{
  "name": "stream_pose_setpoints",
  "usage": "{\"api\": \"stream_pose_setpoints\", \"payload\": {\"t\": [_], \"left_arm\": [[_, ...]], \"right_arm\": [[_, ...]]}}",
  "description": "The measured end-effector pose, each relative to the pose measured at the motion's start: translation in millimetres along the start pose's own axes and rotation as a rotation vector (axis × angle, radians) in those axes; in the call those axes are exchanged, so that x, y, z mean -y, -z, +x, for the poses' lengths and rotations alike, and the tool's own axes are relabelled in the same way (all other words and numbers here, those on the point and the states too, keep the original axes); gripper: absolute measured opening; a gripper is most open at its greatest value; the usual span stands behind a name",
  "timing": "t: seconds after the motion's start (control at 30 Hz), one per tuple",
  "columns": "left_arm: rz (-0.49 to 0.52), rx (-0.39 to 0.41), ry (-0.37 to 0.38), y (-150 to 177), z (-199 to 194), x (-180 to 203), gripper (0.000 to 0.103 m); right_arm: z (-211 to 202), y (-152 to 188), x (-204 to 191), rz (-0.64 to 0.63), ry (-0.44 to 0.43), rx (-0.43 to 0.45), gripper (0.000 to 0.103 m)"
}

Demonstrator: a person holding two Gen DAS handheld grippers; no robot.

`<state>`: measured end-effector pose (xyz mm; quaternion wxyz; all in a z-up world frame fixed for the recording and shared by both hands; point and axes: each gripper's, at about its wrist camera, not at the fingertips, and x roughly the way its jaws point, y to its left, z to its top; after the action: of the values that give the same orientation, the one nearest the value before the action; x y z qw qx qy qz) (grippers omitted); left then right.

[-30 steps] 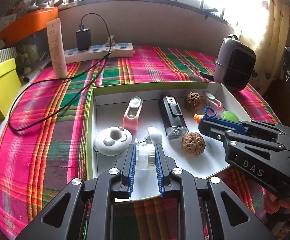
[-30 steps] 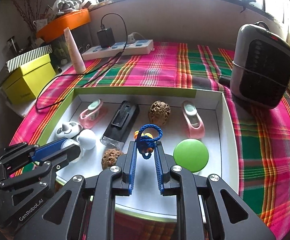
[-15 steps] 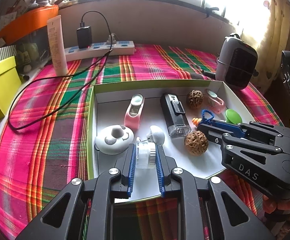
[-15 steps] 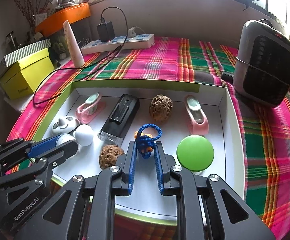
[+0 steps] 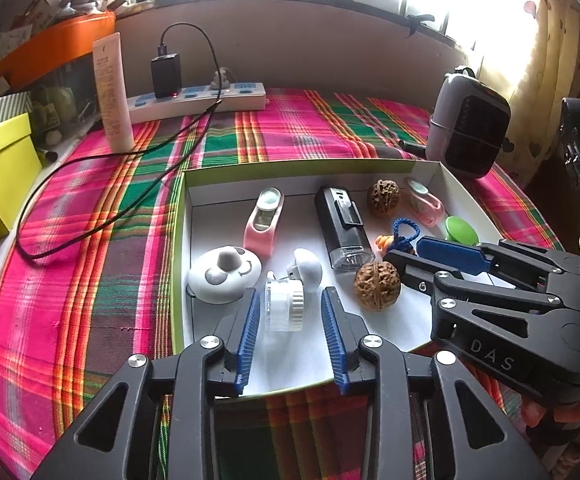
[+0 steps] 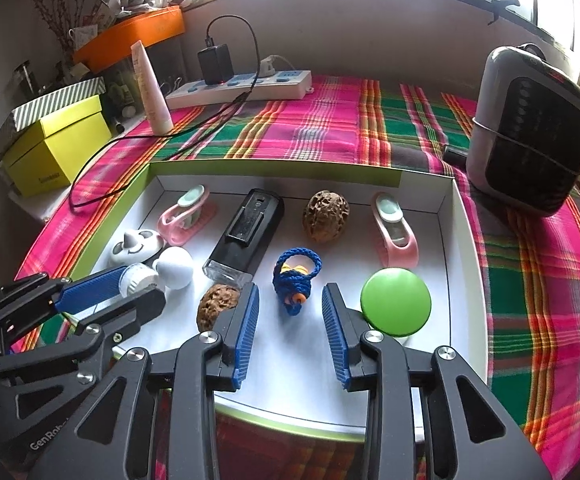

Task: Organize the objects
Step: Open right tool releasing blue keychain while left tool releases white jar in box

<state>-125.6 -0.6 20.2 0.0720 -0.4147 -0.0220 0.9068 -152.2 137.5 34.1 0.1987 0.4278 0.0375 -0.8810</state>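
Observation:
A white box tray (image 5: 188, 216) (image 6: 465, 248) with green outer walls lies on the plaid cloth. My left gripper (image 5: 291, 312) is opening; a small clear-and-white capped jar (image 5: 284, 306) stands on the tray floor between its blue pads, which no longer touch it. My right gripper (image 6: 290, 308) is opening too, and the blue cord with orange earplugs (image 6: 295, 276) rests free between its pads. In the tray are also two walnuts (image 5: 377, 286) (image 6: 325, 216), a black lamp (image 6: 246, 236), two pink clips (image 6: 393, 232) (image 5: 264, 220), a green disc (image 6: 395, 302), a white face-shaped piece (image 5: 224, 272) and a white dome (image 5: 305, 268).
A grey-black heater (image 6: 529, 132) stands right of the tray. A power strip (image 6: 242, 88) with a black charger and trailing cable lies at the back, beside a cream tube (image 6: 152, 92). A yellow box (image 6: 54, 148) and an orange bin (image 6: 130, 36) sit on the left.
Both grippers' pads have spread apart. The left let go of the small jar and the right let go of the blue cord; both things now stand free in the tray.

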Motion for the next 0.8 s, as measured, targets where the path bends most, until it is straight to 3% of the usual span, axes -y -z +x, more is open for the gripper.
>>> {"api": "stream_pose_setpoints", "payload": {"t": [0.6,0.8], "left_arm": [[0.010,0.037,-0.029,7.8,-26.3,6.4,0.037],[0.009,0.051,-0.029,14.8,-40.5,10.7,0.039]], "right_arm": [[-33.4,9.3,-10.8,-0.011,0.023,0.073,0.035],[-51.3,17.8,-11.9,0.003,0.016,0.104,0.043]]}}
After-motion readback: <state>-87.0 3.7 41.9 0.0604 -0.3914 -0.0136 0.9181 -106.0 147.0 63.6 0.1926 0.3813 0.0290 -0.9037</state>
